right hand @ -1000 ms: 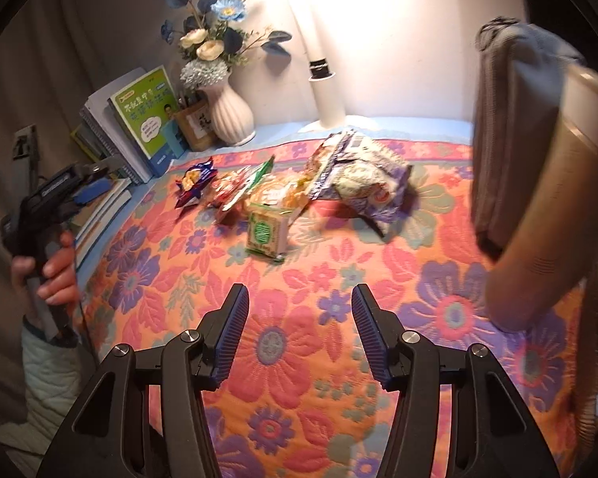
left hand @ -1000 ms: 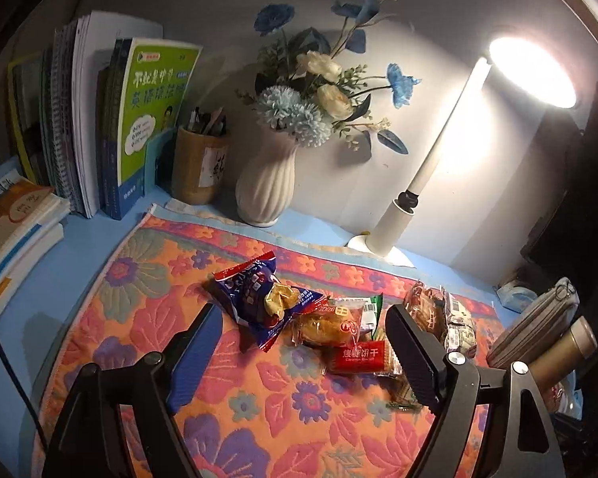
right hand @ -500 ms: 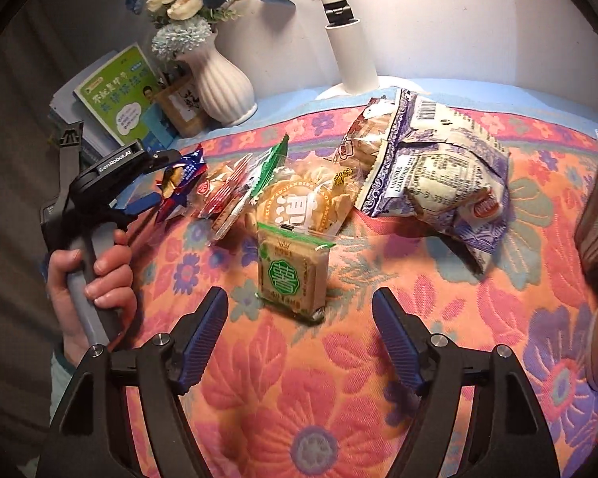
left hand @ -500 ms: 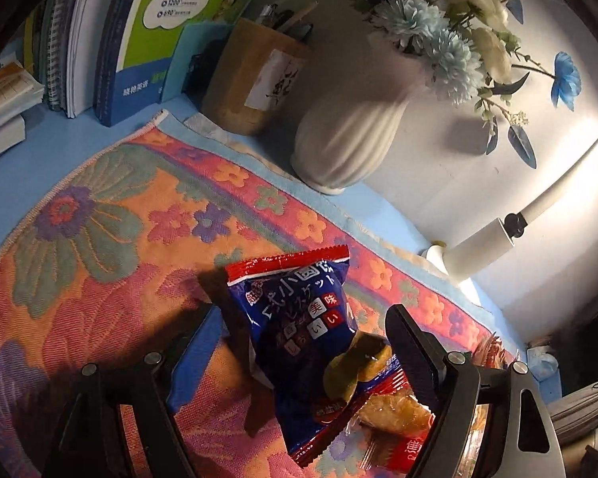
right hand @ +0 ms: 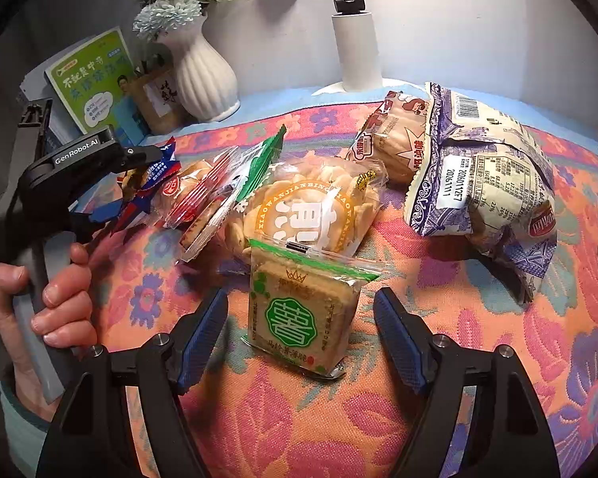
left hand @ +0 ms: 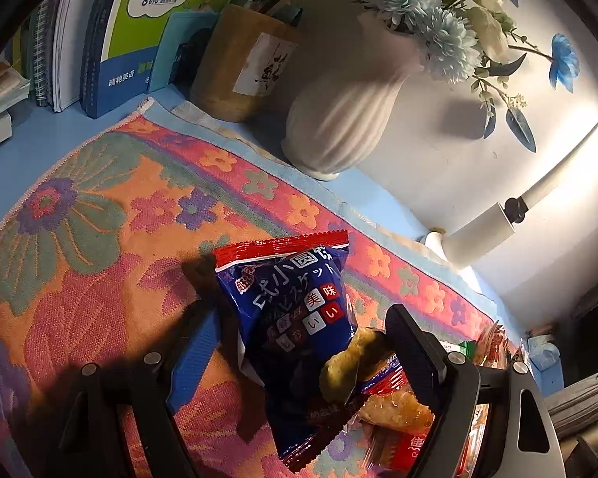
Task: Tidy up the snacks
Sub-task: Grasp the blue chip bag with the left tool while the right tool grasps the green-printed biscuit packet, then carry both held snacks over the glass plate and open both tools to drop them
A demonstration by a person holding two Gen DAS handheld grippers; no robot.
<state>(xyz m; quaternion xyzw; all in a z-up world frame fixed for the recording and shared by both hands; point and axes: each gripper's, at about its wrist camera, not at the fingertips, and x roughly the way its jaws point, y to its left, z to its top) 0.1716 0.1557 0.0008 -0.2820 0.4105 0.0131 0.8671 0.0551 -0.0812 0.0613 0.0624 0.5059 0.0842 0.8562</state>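
With the blue packet (left hand: 295, 318) between the gaping left gripper (left hand: 299, 342) and the cracker pack (right hand: 303, 310) between the equally unclosed right gripper (right hand: 301, 318), centre each before squeezing gently.

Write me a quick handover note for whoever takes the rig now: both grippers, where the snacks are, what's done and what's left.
Left gripper: open, straddling the blue biscuit packet, not pinching it.
Right gripper: open around the green-label cracker pack, pads clear of it.
All snacks lie loose on the floral cloth: round cracker bag, red-striped packets and the big purple-and-cream bag behind.
Done: nothing grouped yet.
Left: close on both packs, then sort everything.
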